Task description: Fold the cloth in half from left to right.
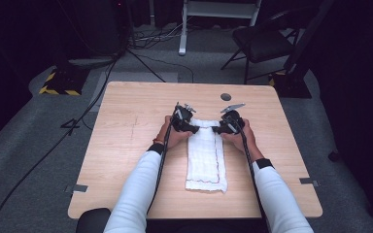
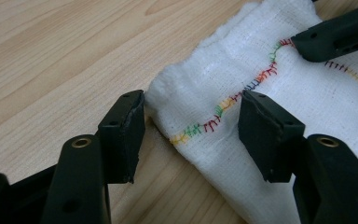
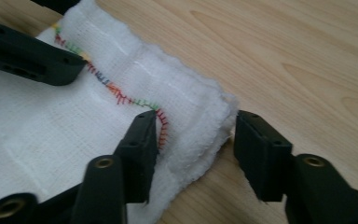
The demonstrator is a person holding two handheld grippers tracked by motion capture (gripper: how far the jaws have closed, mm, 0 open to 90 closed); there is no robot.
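Two parted jaws astride cloth point(image 2: 223, 88) corner.

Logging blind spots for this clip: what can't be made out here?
- High view: how the left claw and right claw stand at the cloth; too small, hands cover them.
- Left gripper view: cloth's near end, cut off by the frame.
- Right gripper view: cloth layers under the corner, hidden by the top fold.

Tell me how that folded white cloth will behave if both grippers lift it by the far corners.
The white cloth will probably droop and hang limp: it lies soft and rumpled, its edge bulging between the left gripper jaws. The stacked layers at the corner by the right gripper may slip apart unless all are pinched. It looks thin and gauzy, so likely light.
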